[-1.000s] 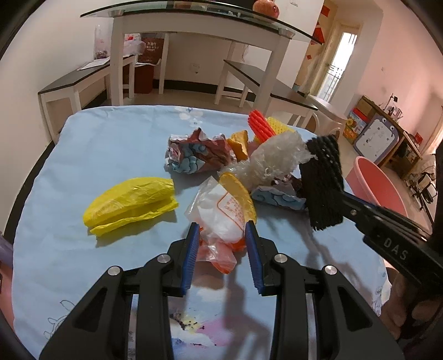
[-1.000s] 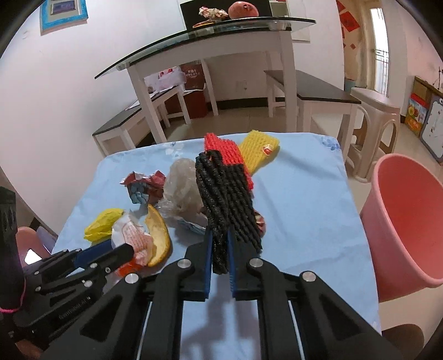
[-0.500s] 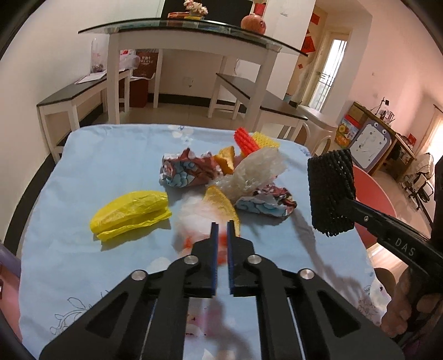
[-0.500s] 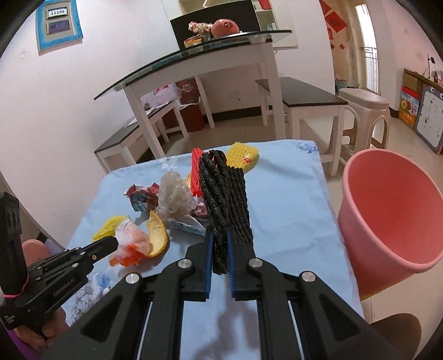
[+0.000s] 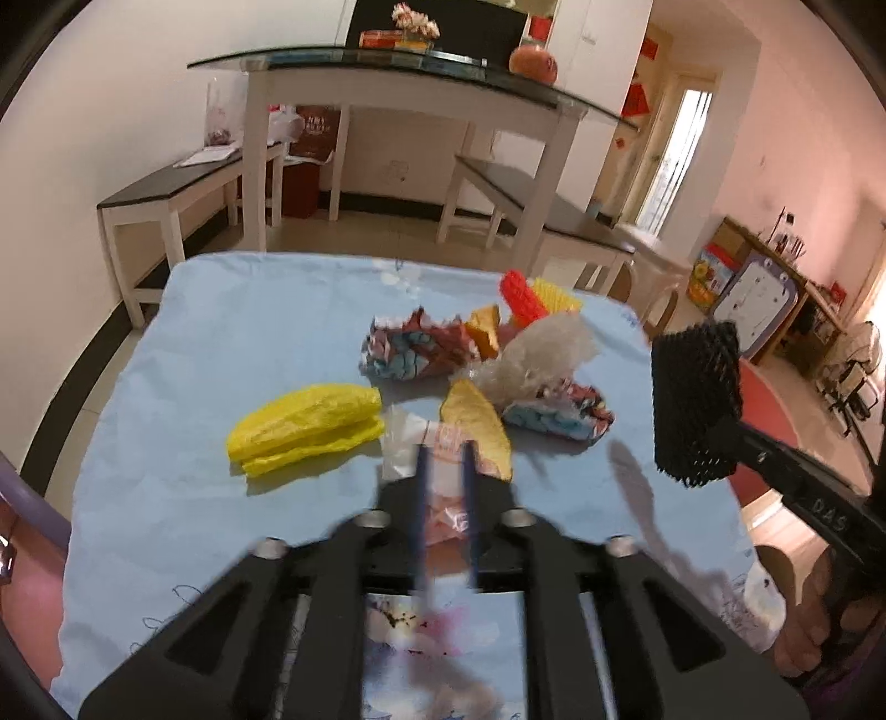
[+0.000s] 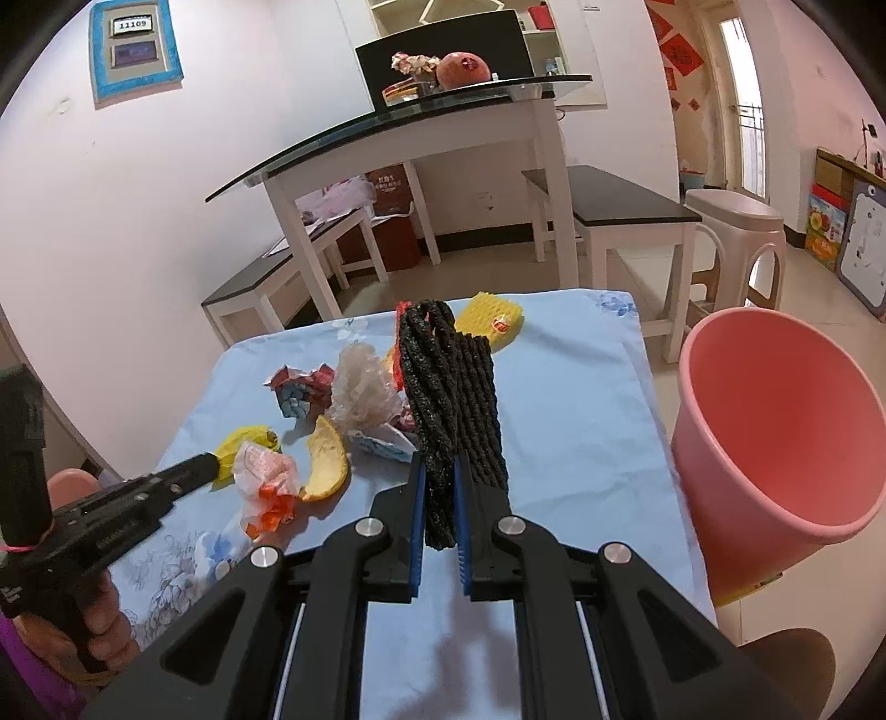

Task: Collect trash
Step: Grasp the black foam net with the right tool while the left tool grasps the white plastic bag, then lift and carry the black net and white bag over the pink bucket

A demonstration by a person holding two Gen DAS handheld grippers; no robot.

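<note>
Your right gripper (image 6: 440, 501) clamps the black foam net (image 6: 451, 399); the pink bucket (image 6: 775, 426) to its right shows nothing inside. Your left gripper (image 5: 446, 487) pinches the white-and-orange wrapper (image 6: 266, 482), its printing unreadable. "DAS" marks the right gripper's arm; a wall plaque (image 6: 135, 47) reads "11109".

Left wrist view: close above table (image 5: 183, 354), facing trash pile. Right wrist view: beside it, sharing table (image 6: 576, 399).
</note>
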